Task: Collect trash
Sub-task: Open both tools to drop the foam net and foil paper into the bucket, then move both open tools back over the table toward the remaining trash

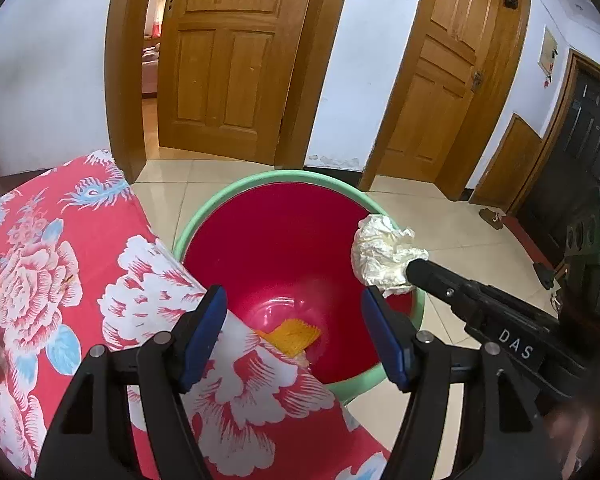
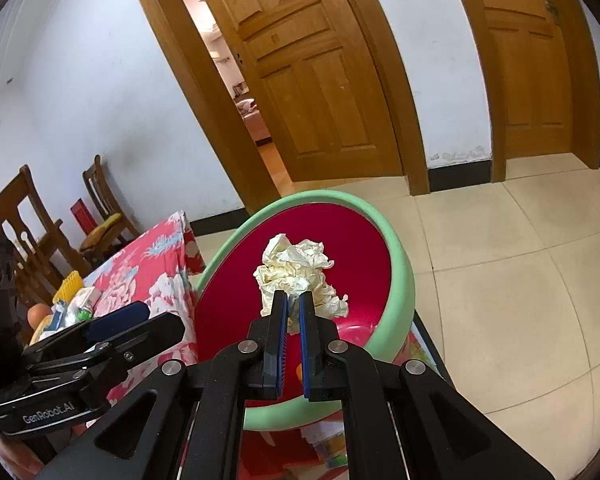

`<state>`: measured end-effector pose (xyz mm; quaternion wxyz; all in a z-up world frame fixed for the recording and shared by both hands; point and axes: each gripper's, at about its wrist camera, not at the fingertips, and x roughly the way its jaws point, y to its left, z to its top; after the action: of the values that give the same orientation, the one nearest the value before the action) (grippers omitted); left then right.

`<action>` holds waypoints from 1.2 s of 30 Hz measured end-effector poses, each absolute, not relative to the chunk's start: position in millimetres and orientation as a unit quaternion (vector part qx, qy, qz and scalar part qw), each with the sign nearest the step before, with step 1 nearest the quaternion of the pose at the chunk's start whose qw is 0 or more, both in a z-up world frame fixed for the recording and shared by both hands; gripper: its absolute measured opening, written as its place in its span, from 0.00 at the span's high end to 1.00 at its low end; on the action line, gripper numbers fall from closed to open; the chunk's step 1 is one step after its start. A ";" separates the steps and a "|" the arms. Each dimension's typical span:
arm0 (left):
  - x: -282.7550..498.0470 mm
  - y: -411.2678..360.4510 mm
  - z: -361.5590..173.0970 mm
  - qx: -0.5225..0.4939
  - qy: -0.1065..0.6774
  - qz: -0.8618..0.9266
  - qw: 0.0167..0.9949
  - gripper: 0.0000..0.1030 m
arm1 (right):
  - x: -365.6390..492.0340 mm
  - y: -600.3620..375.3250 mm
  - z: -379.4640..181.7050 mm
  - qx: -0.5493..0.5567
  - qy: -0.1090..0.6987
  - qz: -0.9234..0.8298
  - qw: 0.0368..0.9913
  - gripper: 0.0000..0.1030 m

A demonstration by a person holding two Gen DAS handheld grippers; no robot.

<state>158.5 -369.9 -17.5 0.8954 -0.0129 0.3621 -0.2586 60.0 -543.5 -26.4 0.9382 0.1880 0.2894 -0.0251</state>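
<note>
The right gripper (image 2: pixel 294 300) clenches a crumpled cream paper wad (image 2: pixel 296 276) above the green-rimmed red plastic bin (image 2: pixel 404 280); the left gripper (image 1: pixel 294 300) hangs released, nothing between its pads.

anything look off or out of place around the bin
Nothing is spilled or broken. The bin stands upright beside the table with the floral cloth, an orange scrap inside. The right gripper holds the crumpled paper over it; the left gripper is open and empty.

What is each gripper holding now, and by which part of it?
The right gripper holds the crumpled paper ball by its lower near edge, above the bin. The left gripper is open and holds nothing.
</note>
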 end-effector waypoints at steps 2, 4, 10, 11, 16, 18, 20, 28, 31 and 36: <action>159.5 -368.1 -17.9 -0.015 0.360 -0.256 0.897 0.31 | 61.2 -540.6 -26.6 0.184 0.291 -0.023 0.939 0.95; 159.5 -367.6 -17.9 -0.016 0.360 -0.255 0.897 0.30 | 63.6 -538.8 -26.6 0.177 0.294 -0.025 0.939 0.93; 158.9 -366.3 -17.1 -0.016 0.361 -0.253 0.897 0.30 | 68.4 -535.1 -29.3 0.171 0.302 -0.021 0.938 0.83; 158.7 -365.7 -16.8 -0.016 0.360 -0.253 0.898 0.30 | 68.5 -534.1 -29.3 0.171 0.302 -0.018 0.938 0.82; 158.1 -362.9 -15.1 -0.020 0.361 -0.251 0.898 0.30 | 70.1 -531.2 -30.4 0.165 0.304 -0.018 0.938 0.65; 157.0 -362.5 -15.1 -0.016 0.363 -0.251 0.897 0.30 | 69.7 -531.3 -29.1 0.166 0.302 -0.021 0.938 0.60; 156.6 -361.8 -15.2 -0.013 0.363 -0.250 0.898 0.30 | 71.2 -530.1 -27.9 0.164 0.304 -0.026 0.938 0.58; 151.4 -353.5 -7.5 -0.034 0.366 -0.241 0.898 0.30 | 73.7 -526.1 -25.5 0.147 0.312 -0.045 0.937 0.55; 148.7 -351.4 -4.1 -0.029 0.361 -0.240 0.901 0.25 | 73.8 -520.8 -21.4 0.134 0.310 -0.048 0.940 0.46; 149.4 -343.0 -1.5 -0.030 0.361 -0.236 0.902 0.15 | 73.7 -513.1 -12.9 0.128 0.299 -0.044 0.945 0.37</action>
<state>149.4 -343.0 -1.5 0.9016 -0.0299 0.3613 -0.2358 73.7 -513.1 -12.9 0.9447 0.1283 0.2988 -0.0435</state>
